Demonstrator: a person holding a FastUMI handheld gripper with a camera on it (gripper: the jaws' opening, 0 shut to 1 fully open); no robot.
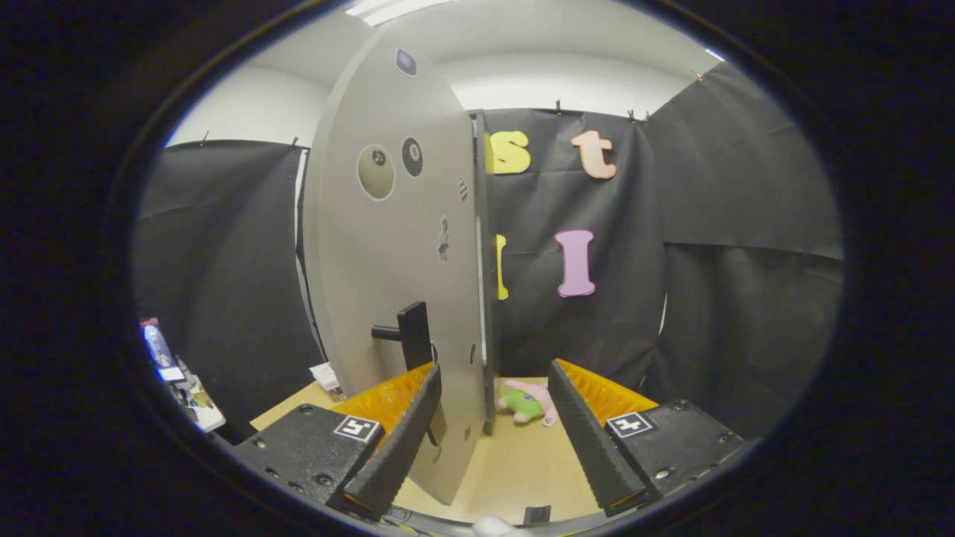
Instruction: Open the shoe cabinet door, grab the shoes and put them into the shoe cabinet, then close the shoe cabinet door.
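Note:
The grey shoe cabinet door (388, 246) stands swung out towards me, with its thin edge facing me. Its black handle (412, 334) sticks out from the face just above my left finger (403, 440). My gripper (496, 367) is open and holds nothing. The door's lower part reaches down between the fingers, close to the left one. Whether that finger touches the door or the handle, I cannot tell. A small pink and green soft item (528, 403) lies on the wooden table (515, 462), just beyond the fingertips and right of the door's edge.
A small white box (326, 375) sits on the table left of the door. Further left is a cluttered stand with papers (183, 384). Black cloth walls close off the booth behind and to the right.

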